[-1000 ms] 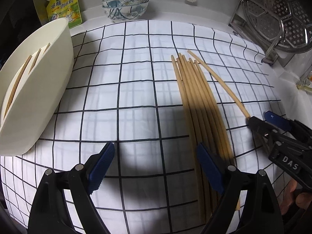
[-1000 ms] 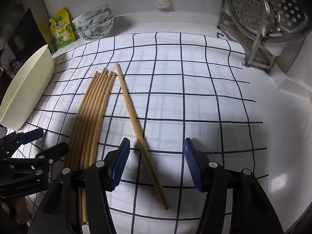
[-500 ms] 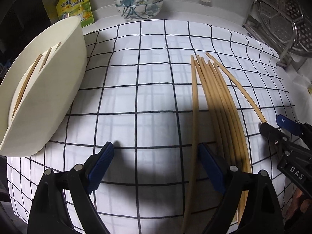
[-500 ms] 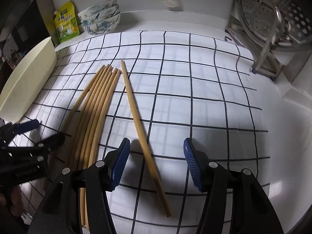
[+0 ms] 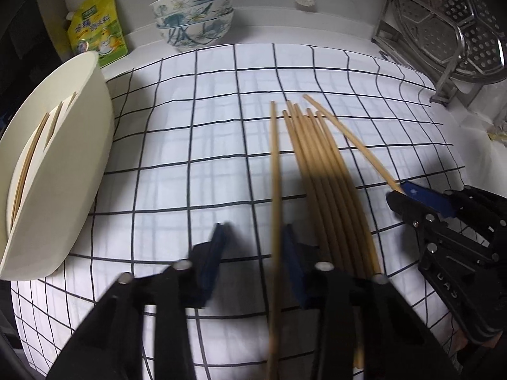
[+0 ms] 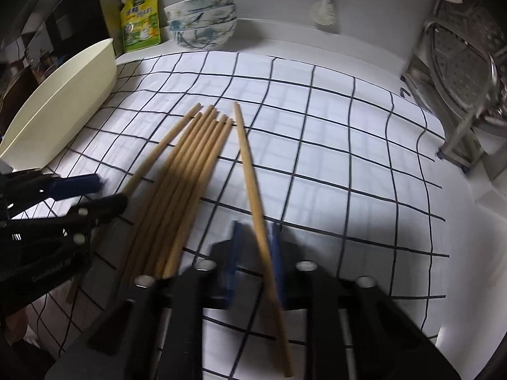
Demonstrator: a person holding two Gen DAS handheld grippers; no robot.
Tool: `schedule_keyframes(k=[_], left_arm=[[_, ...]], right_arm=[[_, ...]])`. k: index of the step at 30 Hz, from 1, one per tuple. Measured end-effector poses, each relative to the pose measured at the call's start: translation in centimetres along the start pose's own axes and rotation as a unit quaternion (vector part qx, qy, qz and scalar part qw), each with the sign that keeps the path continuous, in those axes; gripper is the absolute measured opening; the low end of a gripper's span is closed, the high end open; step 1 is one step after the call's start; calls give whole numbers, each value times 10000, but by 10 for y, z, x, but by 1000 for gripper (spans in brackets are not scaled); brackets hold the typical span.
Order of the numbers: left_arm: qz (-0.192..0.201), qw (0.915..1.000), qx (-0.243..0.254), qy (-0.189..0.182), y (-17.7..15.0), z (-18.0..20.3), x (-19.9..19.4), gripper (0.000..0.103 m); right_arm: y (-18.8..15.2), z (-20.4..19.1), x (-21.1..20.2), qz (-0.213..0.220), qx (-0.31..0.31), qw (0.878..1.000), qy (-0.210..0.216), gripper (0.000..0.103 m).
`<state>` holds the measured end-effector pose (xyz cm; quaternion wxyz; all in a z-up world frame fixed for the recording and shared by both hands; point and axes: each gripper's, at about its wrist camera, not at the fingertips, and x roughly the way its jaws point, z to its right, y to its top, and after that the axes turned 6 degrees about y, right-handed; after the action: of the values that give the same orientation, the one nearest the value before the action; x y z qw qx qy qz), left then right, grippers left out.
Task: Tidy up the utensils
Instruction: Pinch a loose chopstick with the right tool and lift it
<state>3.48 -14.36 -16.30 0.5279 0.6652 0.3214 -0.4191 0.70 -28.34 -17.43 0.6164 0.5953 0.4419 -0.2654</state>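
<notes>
- Two chopsticks are in hand at once. The right gripper (image 6: 255,237) has its jaws shut on the rightmost chopstick (image 6: 250,171), gripping it in its near half, with the near tip sticking out behind.
- The left gripper (image 5: 253,240) has its jaws closing around the leftmost chopstick (image 5: 275,164). The stick lies between them against the right-hand pad, and a gap shows on the other side, so we judge it not yet pinched.
- Just beside both sticks lies the bundle of chopsticks (image 5: 320,171), side by side on the checked cloth (image 5: 190,126) that covers the desk.
- Further left stands the cream tray (image 5: 63,164), tilted, with a few sticks already inside. That is probably where these go.
- We expect each stick to be light, stiff, thin and smooth – apt to roll or pivot in a pinch. A hold nearer the middle would keep it level, and a hold near the end will let it droop.
</notes>
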Motion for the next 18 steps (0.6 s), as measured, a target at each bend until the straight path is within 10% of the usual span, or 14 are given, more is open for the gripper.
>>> schedule_keyframes(k=[2,18], left_arm=[[-71,9999,-6,-131,3,-1,1,7],[269,9976,-324,-544,20,-51,-60,7]], right_arm=[[1,-1,1,-7,30,10000,-10,7],[32,-24,-56,446,644,9959,452,7]])
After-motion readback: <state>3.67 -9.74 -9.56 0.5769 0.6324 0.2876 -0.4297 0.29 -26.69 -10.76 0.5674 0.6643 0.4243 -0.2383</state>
